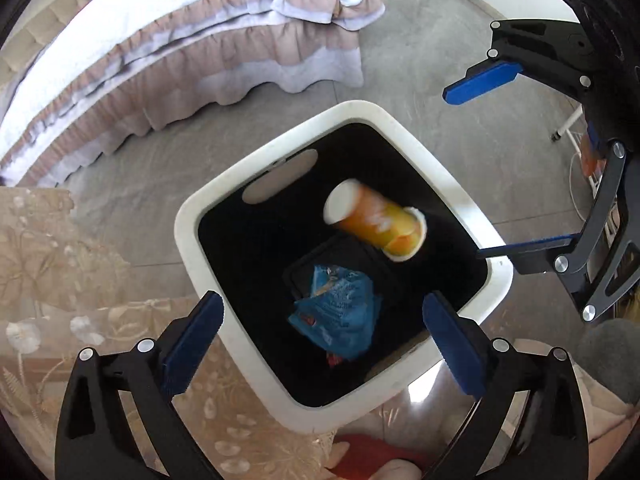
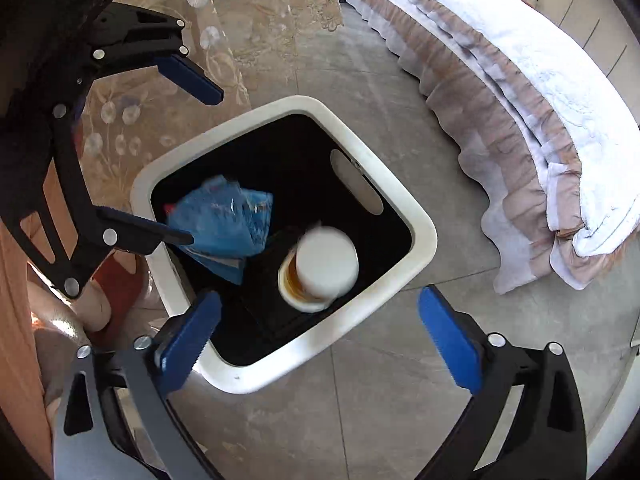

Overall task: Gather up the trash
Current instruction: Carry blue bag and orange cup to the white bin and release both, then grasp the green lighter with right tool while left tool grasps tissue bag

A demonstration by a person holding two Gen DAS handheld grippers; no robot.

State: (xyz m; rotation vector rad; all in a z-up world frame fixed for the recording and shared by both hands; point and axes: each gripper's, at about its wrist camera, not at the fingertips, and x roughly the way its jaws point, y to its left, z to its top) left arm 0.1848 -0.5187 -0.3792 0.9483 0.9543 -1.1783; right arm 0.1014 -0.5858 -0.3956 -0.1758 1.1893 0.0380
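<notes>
The left hand-held gripper (image 1: 322, 344) hangs wide apart and empty above a white trash bin (image 1: 188, 236) with a black inside. An orange paper cup (image 1: 380, 222), blurred, lies tilted over the opening; a crumpled blue snack wrapper (image 1: 340, 312) sits below. The right hand-held gripper (image 1: 476, 172) gapes nearby. A bed (image 1: 200, 40) stands beyond on the grey floor (image 1: 420, 60).

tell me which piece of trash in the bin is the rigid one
The orange paper cup, a stiff cylinder with a white base. The blue wrapper beside it is crumpled and soft.
</notes>
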